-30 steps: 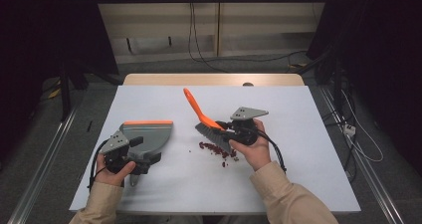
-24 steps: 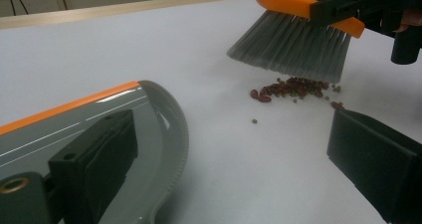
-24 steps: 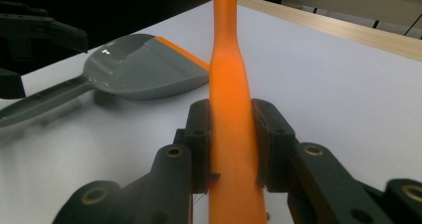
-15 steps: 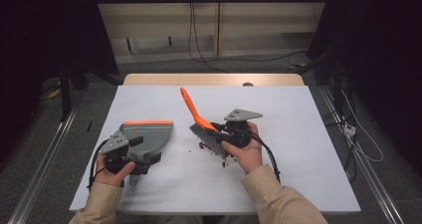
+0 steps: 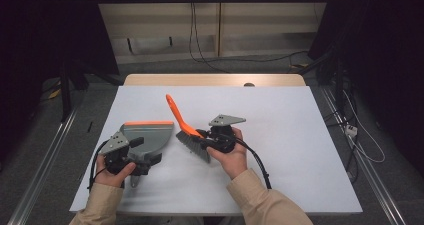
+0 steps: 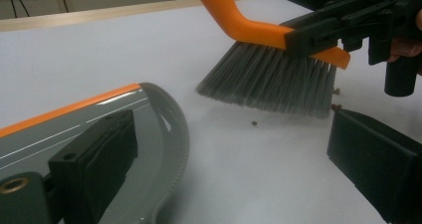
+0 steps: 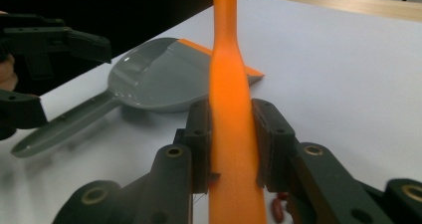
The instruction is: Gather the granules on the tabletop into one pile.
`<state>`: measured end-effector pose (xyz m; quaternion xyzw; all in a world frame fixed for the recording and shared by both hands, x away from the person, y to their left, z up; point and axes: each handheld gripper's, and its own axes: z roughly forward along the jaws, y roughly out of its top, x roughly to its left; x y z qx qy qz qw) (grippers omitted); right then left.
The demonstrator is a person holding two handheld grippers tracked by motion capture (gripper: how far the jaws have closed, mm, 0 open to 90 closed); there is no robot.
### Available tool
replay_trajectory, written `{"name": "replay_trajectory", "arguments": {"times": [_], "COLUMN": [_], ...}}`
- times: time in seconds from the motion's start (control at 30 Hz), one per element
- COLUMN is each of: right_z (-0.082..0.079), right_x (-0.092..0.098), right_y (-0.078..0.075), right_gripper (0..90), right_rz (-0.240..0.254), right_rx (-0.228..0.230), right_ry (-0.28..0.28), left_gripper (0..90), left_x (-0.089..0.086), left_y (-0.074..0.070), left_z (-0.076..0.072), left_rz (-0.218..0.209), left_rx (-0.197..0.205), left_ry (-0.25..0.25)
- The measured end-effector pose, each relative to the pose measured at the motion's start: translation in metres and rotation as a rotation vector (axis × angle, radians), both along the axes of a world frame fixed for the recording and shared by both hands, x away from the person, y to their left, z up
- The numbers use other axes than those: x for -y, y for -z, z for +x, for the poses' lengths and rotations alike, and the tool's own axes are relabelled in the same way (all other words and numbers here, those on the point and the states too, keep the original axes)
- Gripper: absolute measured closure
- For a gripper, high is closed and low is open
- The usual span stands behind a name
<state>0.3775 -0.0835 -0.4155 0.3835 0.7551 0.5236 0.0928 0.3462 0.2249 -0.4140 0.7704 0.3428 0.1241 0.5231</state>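
Note:
A grey dustpan [image 5: 149, 136] with an orange front lip lies on the white table [image 5: 300, 135], its handle [image 7: 64, 124] pointing at the person. My left gripper [image 5: 131, 154] stands open over it; one jaw lies above the pan's inside [image 6: 149, 114], the other out over bare table. Whether that jaw touches the pan I cannot tell. My right gripper [image 7: 231, 119] is shut on the orange handle of a hand brush [image 5: 179, 116]. The grey bristles [image 6: 268, 82] touch the table just right of the pan. A few red bits [image 7: 276, 209] and a dark crumb [image 6: 254, 123] lie by the bristles.
The table's wooden far edge [image 5: 215, 79] runs along the back. White surface stretches to the right of my right hand [image 5: 232, 157]. Cables [image 5: 257, 160] trail from both grippers toward the near edge. Dark floor and metal rails [image 5: 45, 160] flank the table.
My right gripper has carried the brush leftward across the table, close to the dustpan. The dark red pile seen earlier beside the bristles now sits behind brush and hand. The left gripper stayed put.

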Motion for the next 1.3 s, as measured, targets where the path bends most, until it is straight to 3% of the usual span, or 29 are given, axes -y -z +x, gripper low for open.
{"name": "replay_trajectory", "arguments": {"times": [0.2, 0.3, 0.43, 0.67, 0.97, 1.13, 1.3], "right_z": [-0.001, 0.002, 0.005, 0.005, 0.001, 0.000, -0.001], "right_x": [-0.013, -0.013, -0.004, 0.018, 0.038, 0.045, 0.049], "right_y": [0.007, 0.012, 0.014, 0.015, 0.013, 0.012, 0.007], "right_gripper": [71.7, 71.7, 71.8, 71.7, 71.7, 71.8, 71.8], "right_rz": [0.018, 0.027, 0.015, 0.020, -0.005, -0.014, -0.060], "right_rx": [-0.048, -0.087, -0.133, -0.164, -0.156, -0.151, -0.127], "right_ry": [-0.018, 0.006, 0.052, 0.102, 0.136, 0.130, 0.137], "left_gripper": [5.4, 5.4, 5.4, 5.4, 5.4, 5.4, 5.4], "left_x": [-0.001, -0.001, 0.000, 0.001, 0.002, 0.002, 0.002], "left_y": [-0.001, -0.001, -0.001, -0.001, 0.000, -0.001, -0.001], "left_z": [0.000, 0.000, 0.000, 0.000, 0.001, 0.001, 0.001], "left_rz": [-0.002, 0.000, 0.012, 0.009, 0.012, 0.010, 0.007], "left_rx": [0.005, 0.004, 0.004, 0.005, 0.007, 0.007, 0.009], "left_ry": [-0.001, 0.001, 0.003, 0.003, 0.006, 0.004, 0.004]}}
